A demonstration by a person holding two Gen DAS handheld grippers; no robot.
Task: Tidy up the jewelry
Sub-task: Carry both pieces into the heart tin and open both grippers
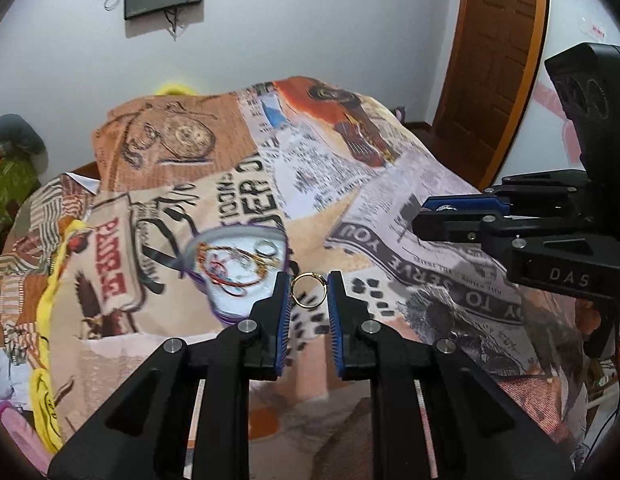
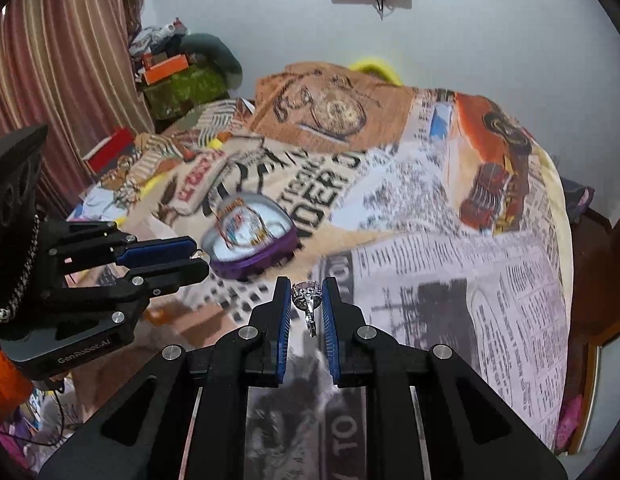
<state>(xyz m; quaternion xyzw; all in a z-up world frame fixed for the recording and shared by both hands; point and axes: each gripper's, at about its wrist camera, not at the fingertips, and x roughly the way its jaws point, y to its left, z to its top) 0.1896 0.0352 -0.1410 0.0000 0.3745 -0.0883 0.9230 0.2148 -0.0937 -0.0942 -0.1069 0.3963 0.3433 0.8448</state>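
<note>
My left gripper (image 1: pixel 308 290) is shut on a gold ring (image 1: pixel 308 290), held above the bed. My right gripper (image 2: pixel 305 298) is shut on a silver ring with a stone cluster (image 2: pixel 307 300). A purple heart-shaped jewelry box (image 1: pixel 237 268) lies open on the bedspread just left of and beyond the gold ring, with bracelets and a ring (image 1: pixel 265 248) inside on white lining. It also shows in the right wrist view (image 2: pixel 253 240), ahead and left. The right gripper appears at the right of the left wrist view (image 1: pixel 438 216); the left gripper at the left of the right wrist view (image 2: pixel 197 258).
A printed newspaper-pattern bedspread (image 1: pixel 390 184) covers the bed. A pile of clothes and boxes (image 2: pixel 177 72) sits in the far left corner by a striped curtain (image 2: pixel 69 60). A wooden door (image 1: pixel 498 60) stands at the right. A yellow cloth (image 1: pixel 49 320) hangs at the bed's left edge.
</note>
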